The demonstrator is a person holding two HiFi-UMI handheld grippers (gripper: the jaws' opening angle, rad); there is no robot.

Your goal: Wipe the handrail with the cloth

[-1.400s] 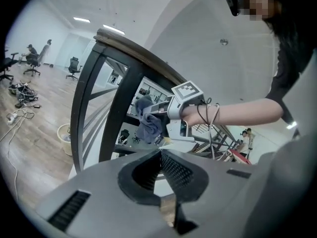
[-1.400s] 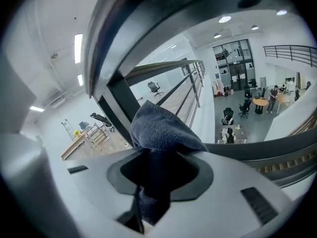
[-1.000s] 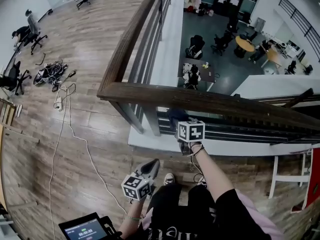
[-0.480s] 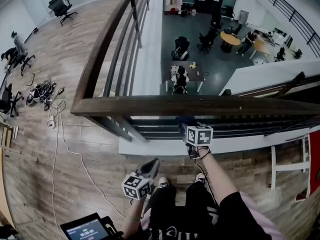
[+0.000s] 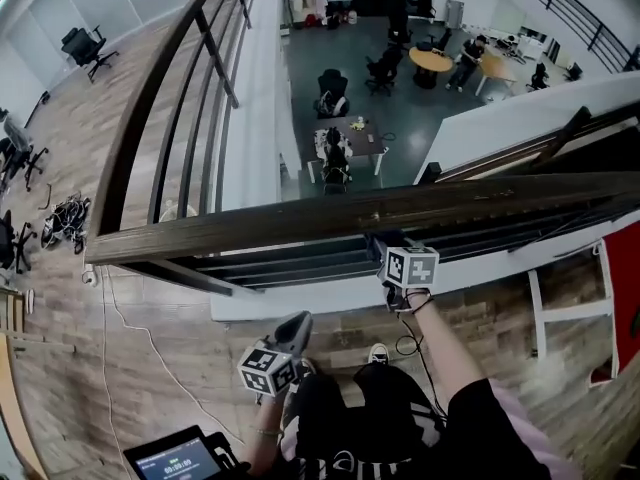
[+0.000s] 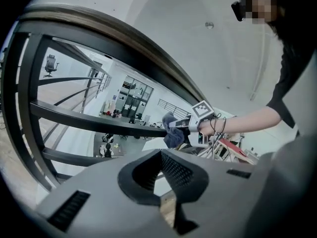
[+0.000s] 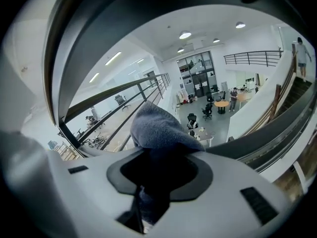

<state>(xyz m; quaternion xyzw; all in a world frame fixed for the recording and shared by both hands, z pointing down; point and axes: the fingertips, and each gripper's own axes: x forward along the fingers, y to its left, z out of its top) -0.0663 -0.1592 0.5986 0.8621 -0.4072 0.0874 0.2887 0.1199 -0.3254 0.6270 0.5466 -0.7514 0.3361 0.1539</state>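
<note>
Between the right gripper's [image 7: 158, 172] jaws sat the grey cloth [image 7: 157, 127], pinched tight, its bunched end poking out past the tips toward the underside of the handrail [image 5: 250, 230]. From the head view that gripper was tucked up against the rail's near side; whether the cloth actually touched the wood I could not tell. The left gripper [image 5: 296, 326] hung low and well apart from the rail, jaws pressed together on nothing. I judged the wipe to be at its start, with the cloth brought up to the rail. Next I'd need to press the cloth onto the wood ahead of the jaws and slide along its length, keeping the pinch firm
</note>
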